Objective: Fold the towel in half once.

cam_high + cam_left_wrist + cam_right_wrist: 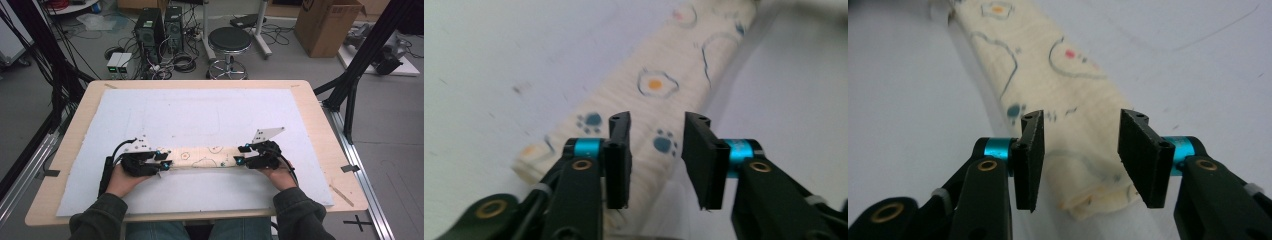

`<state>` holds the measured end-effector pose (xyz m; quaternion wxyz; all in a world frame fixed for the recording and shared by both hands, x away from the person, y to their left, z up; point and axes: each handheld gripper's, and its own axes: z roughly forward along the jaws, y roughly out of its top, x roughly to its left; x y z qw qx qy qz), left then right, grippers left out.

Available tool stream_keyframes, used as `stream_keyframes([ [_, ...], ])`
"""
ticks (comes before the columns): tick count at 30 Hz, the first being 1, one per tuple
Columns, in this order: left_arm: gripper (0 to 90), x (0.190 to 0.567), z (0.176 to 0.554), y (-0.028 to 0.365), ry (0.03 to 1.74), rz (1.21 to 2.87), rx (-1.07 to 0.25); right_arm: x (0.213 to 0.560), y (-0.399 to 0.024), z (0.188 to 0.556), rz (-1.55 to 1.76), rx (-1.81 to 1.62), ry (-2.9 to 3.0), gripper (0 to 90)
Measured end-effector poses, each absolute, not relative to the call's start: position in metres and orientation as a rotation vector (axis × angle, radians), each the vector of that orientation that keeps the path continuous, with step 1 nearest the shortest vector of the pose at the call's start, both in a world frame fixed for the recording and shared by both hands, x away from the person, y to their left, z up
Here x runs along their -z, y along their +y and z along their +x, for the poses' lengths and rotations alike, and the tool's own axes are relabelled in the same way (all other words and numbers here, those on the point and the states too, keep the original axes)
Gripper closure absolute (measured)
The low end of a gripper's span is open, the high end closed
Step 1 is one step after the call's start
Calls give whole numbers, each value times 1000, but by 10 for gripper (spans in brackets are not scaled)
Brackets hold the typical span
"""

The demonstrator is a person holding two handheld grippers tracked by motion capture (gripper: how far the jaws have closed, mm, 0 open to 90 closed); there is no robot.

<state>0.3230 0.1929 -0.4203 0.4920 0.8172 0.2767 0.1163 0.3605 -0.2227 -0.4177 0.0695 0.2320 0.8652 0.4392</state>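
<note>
where the folded cloth strip (202, 157) lies, it runs crosswise on the white mat (200, 115) near the person's edge of the table (320, 120), between the two hands.

item: cloth strip. cream, narrow, folded lengthwise, flat on the mat; printed with small outlined shapes, orange-centred rings and blue paw marks.

item: left gripper (164, 159). at the strip's left end, held in the left hand (122, 177). jaws spread, black pads apart; no pad presses the cloth. in the left gripper view the gripper (656, 160) looks along the strip, whose near end lies under and just beyond the gap, a blue paw print between the pads.

item: right gripper (241, 154). at the strip's right end, held in the right hand (280, 177). jaws spread likewise. in the right gripper view the gripper (1080, 160) has the strip's folded end lying in the gap, layers visible at the edge, pads clear of the cloth on both sides.

note on views: the high view gives the whole strip, both hands, dark sleeves, and the floor beyond with a stool (229, 42) and a cardboard box (327, 25); print detail is faint there. the gripper views give the print and the pad gaps up close.
</note>
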Motion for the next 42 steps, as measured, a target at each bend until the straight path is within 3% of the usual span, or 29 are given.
stream_keyframes([
  [14, 493, 440, 339, 194, 756, 2080, -271, 435, -211, 375, 706, -1202, 2668, 456],
  [42, 480, 443, 334, 193, 717, 2135, -311, 441, -223, 366, 633, -1191, 2655, 447],
])
